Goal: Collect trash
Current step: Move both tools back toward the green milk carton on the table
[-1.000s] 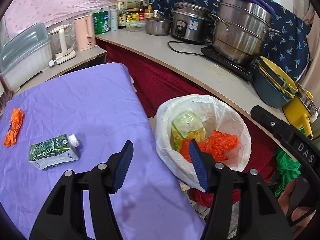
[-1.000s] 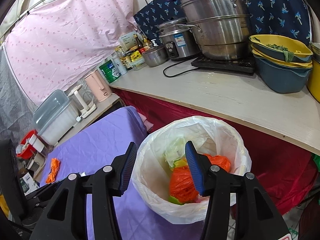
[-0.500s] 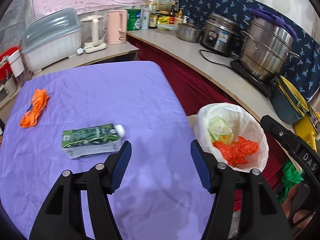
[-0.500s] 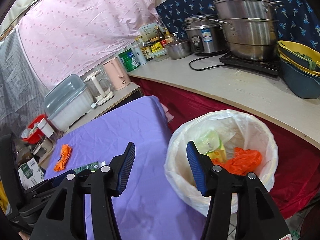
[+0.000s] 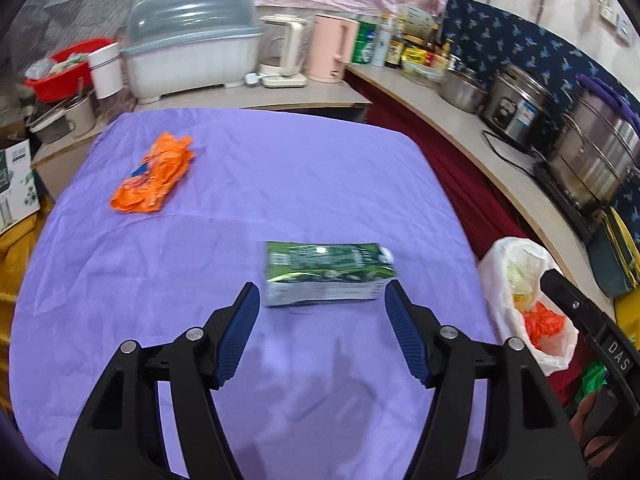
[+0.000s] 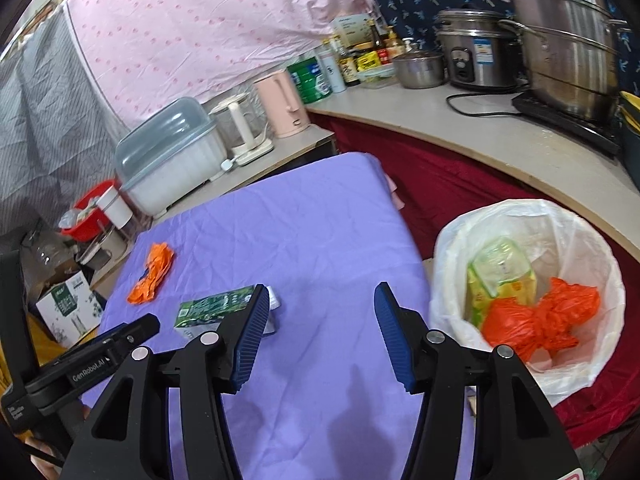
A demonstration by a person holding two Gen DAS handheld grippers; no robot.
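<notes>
Left tongs [image 5: 322, 300] just opening, nothing gripped — green carton [image 5: 326, 274] beyond tips; orange wrapper [image 5: 154, 178] far left on purple cloth [image 5: 280, 168]

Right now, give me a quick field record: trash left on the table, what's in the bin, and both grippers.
trash on table: green carton lying on its side; crumpled orange wrapper farther back
table: purple cloth
bin: white-lined bin beside the table, holding orange bags and a yellow-green packet
left gripper: open, jaws just widened, empty, lined up on the carton
right gripper: open, empty
</notes>
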